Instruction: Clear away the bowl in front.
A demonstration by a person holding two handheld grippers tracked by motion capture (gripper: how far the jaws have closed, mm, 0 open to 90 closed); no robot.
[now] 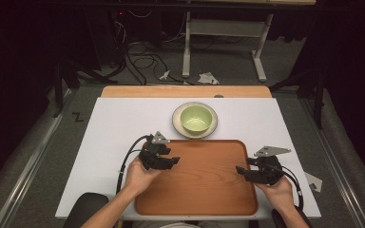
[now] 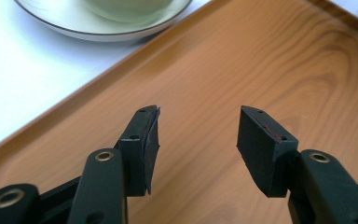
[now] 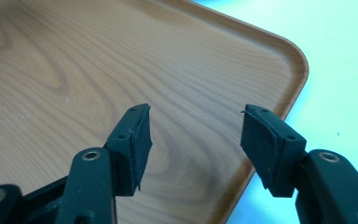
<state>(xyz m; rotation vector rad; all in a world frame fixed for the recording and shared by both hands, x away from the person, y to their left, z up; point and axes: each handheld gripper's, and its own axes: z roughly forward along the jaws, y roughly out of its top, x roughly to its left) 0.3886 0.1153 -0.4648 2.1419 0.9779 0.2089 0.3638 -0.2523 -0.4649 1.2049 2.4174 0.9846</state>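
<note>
High view: a wooden tray (image 1: 204,190) lies on the white table (image 1: 119,123), at the near edge. A green bowl (image 1: 196,118) stands on a plate (image 1: 177,124), which sits on the table just beyond the tray's far rim, near its middle. The left claw (image 1: 173,161) hangs over the left part of the tray, pointing right, held by the left hand (image 1: 140,175). The right claw (image 1: 240,170) hangs over the right part of the tray, pointing left, held by the right hand (image 1: 280,190). The two claws face each other, well apart, with bare tray between them.

Left gripper view: the left claw (image 2: 198,135) stands wide open, with nothing between its jaws. Tray (image 2: 242,65) surface lies beneath them. The plate (image 2: 74,23) and the bowl (image 2: 126,7) show at the top edge, beyond the tray rim, on the table (image 2: 23,79).

Right gripper view: the right claw (image 3: 196,135) also stands wide open and holds nothing. It hangs above the tray (image 3: 74,70), near one rounded corner. The table (image 3: 335,56) shows beyond the rim.
</note>
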